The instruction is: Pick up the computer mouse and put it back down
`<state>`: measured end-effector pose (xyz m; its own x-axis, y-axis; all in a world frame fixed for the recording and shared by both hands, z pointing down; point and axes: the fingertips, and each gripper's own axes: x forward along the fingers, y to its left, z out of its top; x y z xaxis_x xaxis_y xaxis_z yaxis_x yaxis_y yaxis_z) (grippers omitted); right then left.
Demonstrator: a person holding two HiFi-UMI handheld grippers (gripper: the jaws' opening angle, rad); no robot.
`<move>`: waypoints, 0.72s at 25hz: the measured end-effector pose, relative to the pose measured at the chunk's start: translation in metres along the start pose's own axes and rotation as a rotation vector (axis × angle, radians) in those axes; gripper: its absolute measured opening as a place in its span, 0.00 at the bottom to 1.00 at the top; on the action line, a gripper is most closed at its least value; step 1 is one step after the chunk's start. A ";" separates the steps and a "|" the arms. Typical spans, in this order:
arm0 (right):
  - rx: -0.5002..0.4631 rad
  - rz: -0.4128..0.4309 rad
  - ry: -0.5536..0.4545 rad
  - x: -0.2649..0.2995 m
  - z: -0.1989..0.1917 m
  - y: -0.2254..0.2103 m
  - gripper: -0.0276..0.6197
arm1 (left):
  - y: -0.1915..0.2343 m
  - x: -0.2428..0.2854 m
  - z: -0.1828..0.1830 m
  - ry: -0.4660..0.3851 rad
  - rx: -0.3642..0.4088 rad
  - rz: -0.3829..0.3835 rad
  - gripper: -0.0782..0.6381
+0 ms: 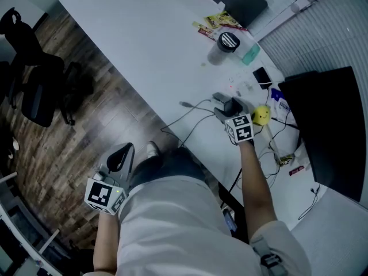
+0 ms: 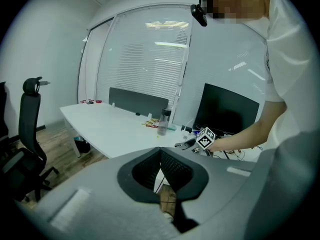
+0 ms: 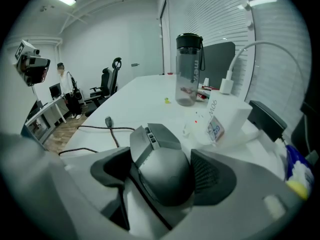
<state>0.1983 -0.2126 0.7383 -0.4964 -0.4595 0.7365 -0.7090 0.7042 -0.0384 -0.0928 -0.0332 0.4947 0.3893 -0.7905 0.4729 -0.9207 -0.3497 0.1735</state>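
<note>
The left hand-held gripper (image 1: 126, 148) hangs at the person's side over the wood floor (image 1: 86, 125), off the near edge of the bench (image 1: 144, 39). Its jaw tips are closed together and there is nothing between them.

The right hand-held gripper (image 1: 225, 104) reaches out over the bench, angled downward, with the person's bare forearm (image 1: 256, 183) behind it. Its jaws are spread wide, one on each side of the grey computer mouse (image 3: 156, 151). The mouse lies flat on the white top with its buttons pointing away from the gripper. The ribbed right pad sits just beside the mouse's flank, and I cannot see either pad pressing on it.

Dark cables (image 1: 192, 117) trail across the bench left of the mouse, and one ends in a loose plug. Just right of the gripper sits a small yellow object (image 1: 261, 115) among thin wires. Farther right is a dark monitor (image 1: 330, 125). A white box (image 3: 220, 119) stands just beyond the mouse, a little to its right.

Farther along the bench stands a clear bottle (image 1: 226, 45) with a black lid. Beyond it lie some coloured wrappers (image 1: 215, 23). A black office chair (image 1: 34, 79) stands on the floor at the far left, well apart from the bench.
</note>
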 end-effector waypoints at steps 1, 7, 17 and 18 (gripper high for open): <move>0.002 -0.004 0.004 0.000 0.000 0.000 0.62 | 0.001 0.000 0.000 -0.002 -0.001 0.002 0.12; 0.011 -0.021 -0.003 -0.004 0.005 0.004 0.58 | 0.006 0.000 0.000 -0.019 -0.006 0.001 0.12; 0.051 -0.029 -0.052 -0.035 0.029 0.017 0.56 | 0.011 0.004 0.009 -0.053 0.012 -0.030 0.12; 0.050 -0.033 -0.059 -0.039 0.032 0.018 0.56 | 0.012 0.005 0.010 -0.059 0.015 -0.037 0.12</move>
<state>0.1886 -0.1995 0.6869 -0.4996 -0.5144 0.6970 -0.7491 0.6606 -0.0494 -0.1014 -0.0463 0.4905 0.4241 -0.8049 0.4150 -0.9054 -0.3859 0.1768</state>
